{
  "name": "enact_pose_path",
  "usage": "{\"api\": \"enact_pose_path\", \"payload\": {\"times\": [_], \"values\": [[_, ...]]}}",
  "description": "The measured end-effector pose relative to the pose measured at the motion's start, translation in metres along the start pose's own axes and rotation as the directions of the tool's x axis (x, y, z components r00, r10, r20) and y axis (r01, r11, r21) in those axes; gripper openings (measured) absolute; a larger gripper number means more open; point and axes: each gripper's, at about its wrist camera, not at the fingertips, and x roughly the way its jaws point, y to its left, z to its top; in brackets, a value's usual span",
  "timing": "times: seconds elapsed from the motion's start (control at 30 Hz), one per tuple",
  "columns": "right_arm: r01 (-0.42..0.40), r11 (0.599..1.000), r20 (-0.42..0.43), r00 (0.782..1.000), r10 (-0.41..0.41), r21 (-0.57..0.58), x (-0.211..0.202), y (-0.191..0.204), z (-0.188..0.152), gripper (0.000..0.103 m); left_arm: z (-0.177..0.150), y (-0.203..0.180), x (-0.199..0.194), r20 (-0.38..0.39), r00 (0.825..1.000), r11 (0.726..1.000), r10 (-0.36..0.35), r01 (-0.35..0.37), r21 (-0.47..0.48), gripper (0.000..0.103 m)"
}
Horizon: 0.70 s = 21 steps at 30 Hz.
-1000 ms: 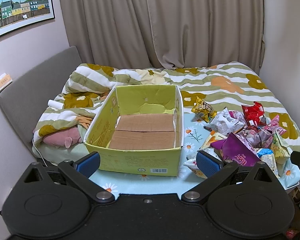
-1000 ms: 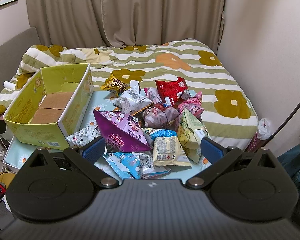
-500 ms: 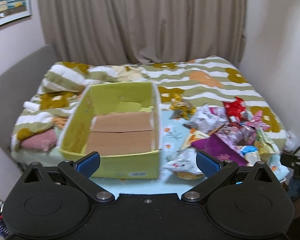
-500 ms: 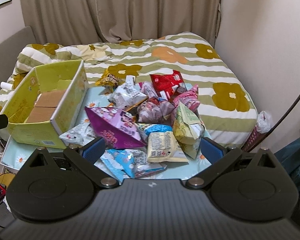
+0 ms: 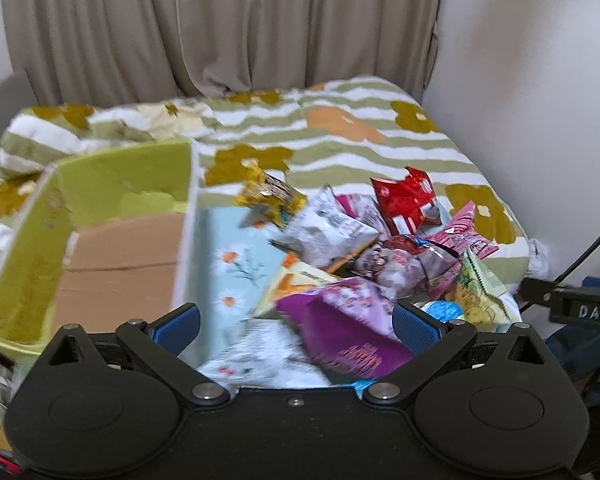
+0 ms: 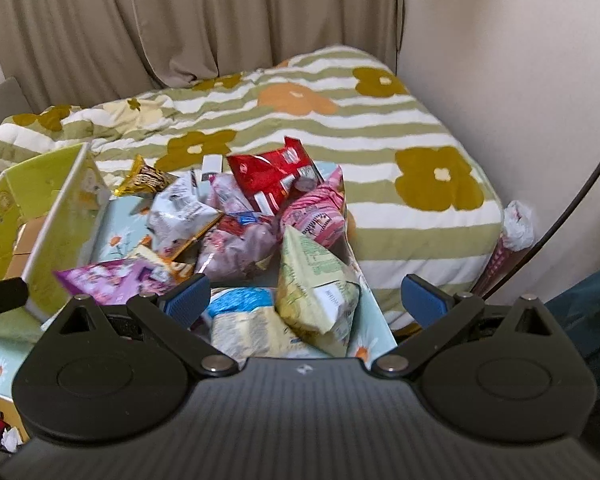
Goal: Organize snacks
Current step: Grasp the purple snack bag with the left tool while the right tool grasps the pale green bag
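A pile of snack bags lies on a light blue flowered mat on the bed. A purple bag lies between the open jaws of my left gripper, which holds nothing. A red bag and a yellow bag lie farther back. An empty green cardboard box stands left of the pile. My right gripper is open and empty, just above a pale green bag and a blue-and-cream bag. The purple bag and the box show at its left.
The bed has a green striped flowered quilt and fills the space to the right wall. Beige curtains hang behind it. A black cable runs down at the right. The other gripper's tip shows at the right edge.
My left gripper has swung right, from facing the box to over the snack pile. My right gripper has moved forward and down toward the pile. Both stay open.
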Motion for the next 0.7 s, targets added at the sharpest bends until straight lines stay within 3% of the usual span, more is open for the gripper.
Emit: {"api": "enact_pose_path", "payload": {"times": [0.33,0.57,0.7], "values": [[-0.058,0.997,-0.129,0.990,0.065,0.052,0.089,-0.024,0.001,0.103,0.002,-0.028,0.087,-0.168,0.986,1.000,0.010,-0.013,-0.021,0.103],[-0.084,0.995,-0.175,0.980,0.093,0.057,0.119,-0.025,0.000,0.103,-0.002,-0.032,0.115,-0.216,0.976,0.999,-0.029,0.019,-0.045,0.102],[-0.092,0.994,-0.192,0.976,0.102,0.059,0.128,-0.023,-0.003,0.103,-0.003,-0.032,0.118,-0.223,0.973,0.997,-0.059,0.046,-0.061,0.091]]}}
